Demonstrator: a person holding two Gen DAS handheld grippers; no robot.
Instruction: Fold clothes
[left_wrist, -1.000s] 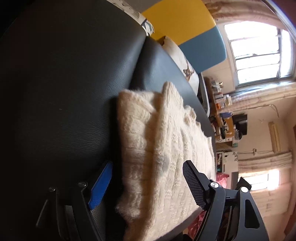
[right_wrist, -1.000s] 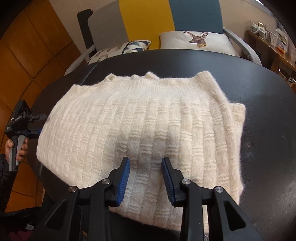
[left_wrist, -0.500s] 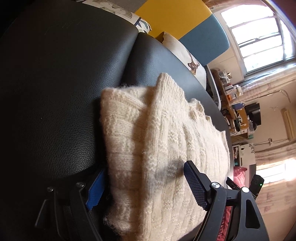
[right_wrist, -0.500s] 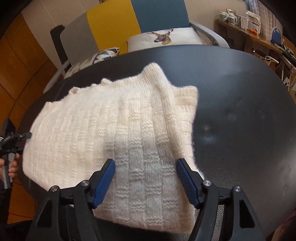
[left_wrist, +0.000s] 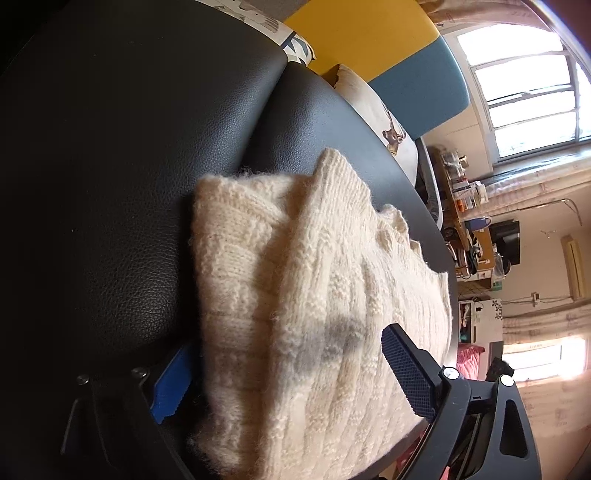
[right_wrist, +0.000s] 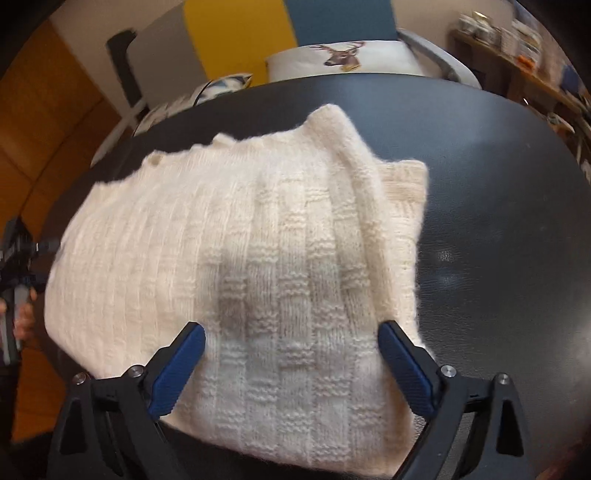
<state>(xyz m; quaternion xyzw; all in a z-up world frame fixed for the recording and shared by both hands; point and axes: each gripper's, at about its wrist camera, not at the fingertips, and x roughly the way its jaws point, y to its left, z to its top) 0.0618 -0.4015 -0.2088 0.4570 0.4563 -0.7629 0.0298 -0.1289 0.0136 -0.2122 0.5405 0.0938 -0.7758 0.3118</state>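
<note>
- Black leather-look table (right_wrist: 498, 177) fills both views, with a cream knitted sweater (right_wrist: 258, 258) lying folded on it, its near edge at the table's front rim.
- One folded layer of the sweater rises to a pointed peak (right_wrist: 332, 114) at the far side, and a ribbed hem corner (right_wrist: 404, 184) pokes out from under it to the right.
- Right gripper (right_wrist: 291, 363) sits at the sweater's near edge with its blue-padded fingers spread wide apart, the knit lying between them and not pinched.
- Left gripper (left_wrist: 284, 373) is at the sweater's left end, also spread wide; one blue pad (left_wrist: 171, 384) lies beside the knit against the table, the other dark pad (left_wrist: 406, 373) stands above the cloth.
- In the right wrist view, the left gripper's handle is at the sweater's far left, held by a hand (right_wrist: 22, 314).
- Beyond the table stands a chair with grey, yellow and teal panels (right_wrist: 236, 40), holding a deer-print cushion (right_wrist: 340, 55) and a patterned cushion (right_wrist: 221, 83).
- Right of the chair, a cluttered shelf (left_wrist: 465, 229) runs under a bright window (left_wrist: 528, 85).
</note>
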